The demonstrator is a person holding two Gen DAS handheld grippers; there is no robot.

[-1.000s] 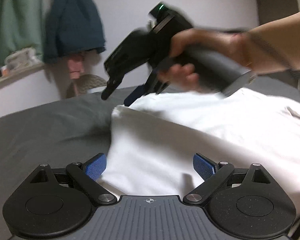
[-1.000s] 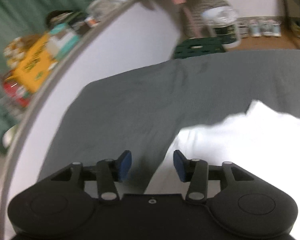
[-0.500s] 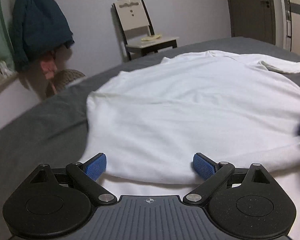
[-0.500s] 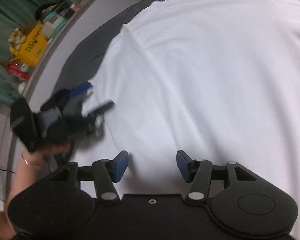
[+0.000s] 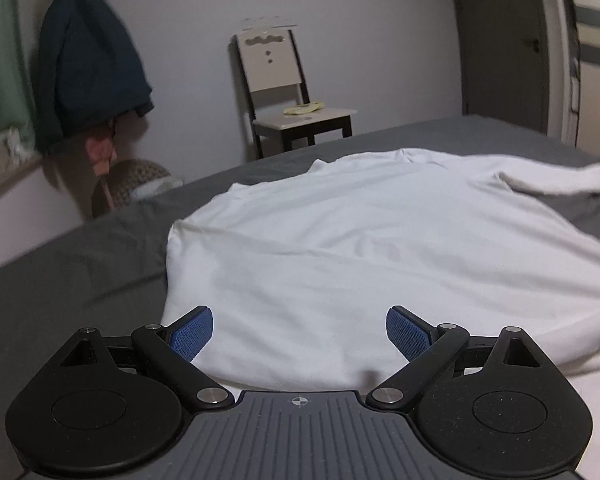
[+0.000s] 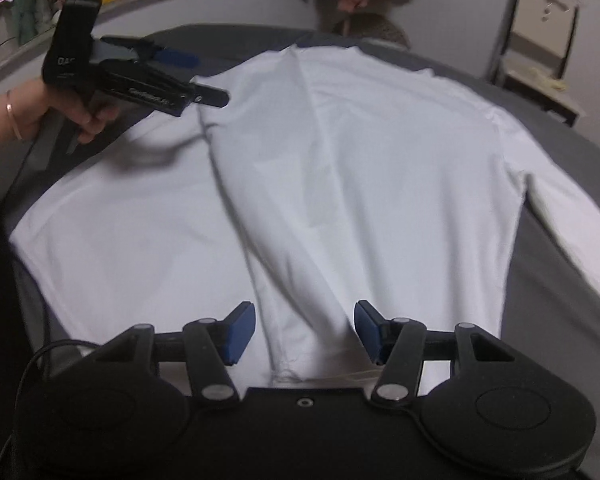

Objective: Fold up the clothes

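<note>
White shirt point(image 6: 340, 168) spread flat on grey bed point(image 5: 60, 280), one side folded over middle. Left tool point(image 5: 299, 330) angled down over shirt edge, jaws wide apart, nothing gripped. Right tool point(image 6: 305, 330) tipped steeply down above shirt – jaws just been opening, only cloth below. Right view alone shows left hand point(image 6: 66, 110) wrapped round handle; left view – chair point(image 5: 288, 92).

We see bed point(image 5: 72, 280) w/ dark grey cover, filling most of both views. White long-sleeve top point(image 6: 340, 168) lies directly on it, spread flat, few soft creases down middle. One sleeve point(image 6: 540, 216) runs along garment's right edge in right wrist view. Grey cover shows bare around top on far side & both sides. We spot nothing else on bed.
</note>
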